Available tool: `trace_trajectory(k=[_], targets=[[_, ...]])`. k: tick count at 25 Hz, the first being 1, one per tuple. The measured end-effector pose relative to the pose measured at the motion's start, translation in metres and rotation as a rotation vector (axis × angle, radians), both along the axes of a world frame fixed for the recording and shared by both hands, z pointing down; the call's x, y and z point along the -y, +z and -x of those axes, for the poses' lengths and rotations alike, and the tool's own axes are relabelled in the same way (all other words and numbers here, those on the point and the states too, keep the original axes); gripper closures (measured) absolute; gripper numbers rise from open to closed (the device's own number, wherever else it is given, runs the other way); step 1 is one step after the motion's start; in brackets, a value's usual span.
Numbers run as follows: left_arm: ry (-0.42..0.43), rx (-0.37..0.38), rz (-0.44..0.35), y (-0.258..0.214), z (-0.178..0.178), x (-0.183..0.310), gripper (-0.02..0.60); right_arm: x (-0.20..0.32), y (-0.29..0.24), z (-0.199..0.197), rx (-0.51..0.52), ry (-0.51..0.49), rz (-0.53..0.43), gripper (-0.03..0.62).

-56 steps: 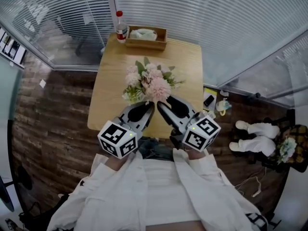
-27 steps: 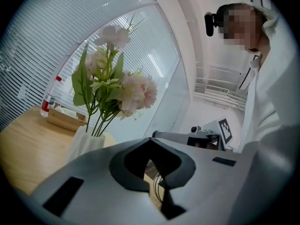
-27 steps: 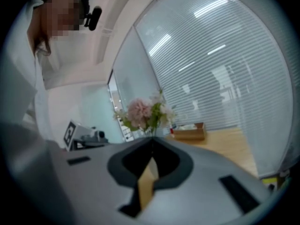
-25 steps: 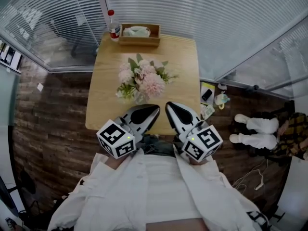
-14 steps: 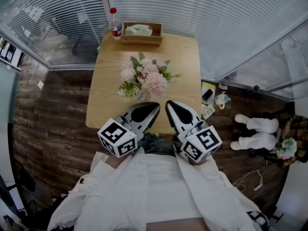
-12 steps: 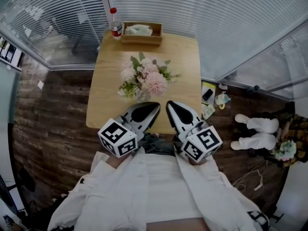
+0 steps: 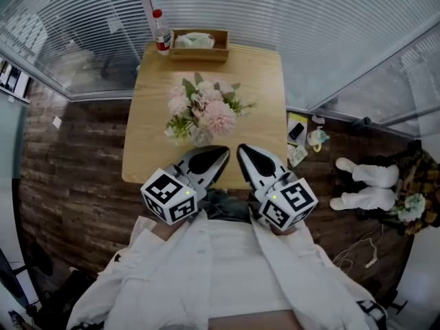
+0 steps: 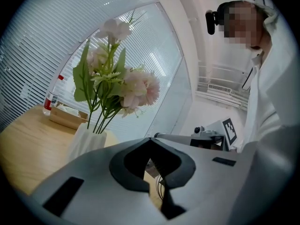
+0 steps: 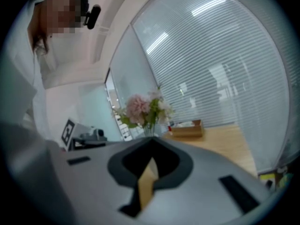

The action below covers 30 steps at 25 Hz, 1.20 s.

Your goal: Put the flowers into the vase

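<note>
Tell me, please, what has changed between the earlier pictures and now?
Both the left gripper and the right gripper drew back from the flowers toward the person, and now sit shut and empty at the near edge of the table. Whether they let go of anything cannot be told. The flowers stay in the vase; the bottle and the wooden tray have not moved.

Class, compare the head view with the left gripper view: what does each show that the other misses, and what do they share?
Only the head view: the dark wood floor and small clutter on it right of the table. Only the left gripper view: green stems entering the white vase, and the camera on the person's head. Both: the flowers, bottle, wooden box.
</note>
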<state>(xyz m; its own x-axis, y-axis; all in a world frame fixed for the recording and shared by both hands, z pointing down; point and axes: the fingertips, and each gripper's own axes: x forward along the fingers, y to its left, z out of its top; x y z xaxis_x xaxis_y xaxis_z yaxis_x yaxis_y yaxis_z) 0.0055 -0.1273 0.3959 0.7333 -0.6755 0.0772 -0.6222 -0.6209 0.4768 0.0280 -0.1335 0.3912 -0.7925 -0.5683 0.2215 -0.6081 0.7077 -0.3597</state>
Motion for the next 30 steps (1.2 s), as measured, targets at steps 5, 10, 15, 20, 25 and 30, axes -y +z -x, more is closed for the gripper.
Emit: trace_trajectory(k=[5,10,15,20,25,30], targets=[[0.003,0.007,-0.002,0.000,0.000,0.000,0.572,-0.001,0.001,0.003,-0.008,-0.010,0.005,0.580],[0.002,0.007,0.005,0.000,0.000,0.000,0.572,-0.002,0.001,0.006,-0.016,-0.026,0.003,0.580],[-0.005,0.007,0.004,0.000,0.002,0.000,0.572,-0.003,0.001,0.007,-0.016,-0.030,0.003,0.580],[-0.001,0.002,0.007,0.001,0.002,0.002,0.572,-0.005,0.000,0.014,0.002,-0.072,0.005,0.581],[-0.009,-0.001,0.009,0.001,0.005,0.001,0.572,-0.007,-0.003,0.017,0.019,-0.092,-0.004,0.582],[-0.017,-0.007,0.009,0.001,0.009,0.003,0.572,-0.008,-0.005,0.018,0.027,-0.104,-0.011,0.581]])
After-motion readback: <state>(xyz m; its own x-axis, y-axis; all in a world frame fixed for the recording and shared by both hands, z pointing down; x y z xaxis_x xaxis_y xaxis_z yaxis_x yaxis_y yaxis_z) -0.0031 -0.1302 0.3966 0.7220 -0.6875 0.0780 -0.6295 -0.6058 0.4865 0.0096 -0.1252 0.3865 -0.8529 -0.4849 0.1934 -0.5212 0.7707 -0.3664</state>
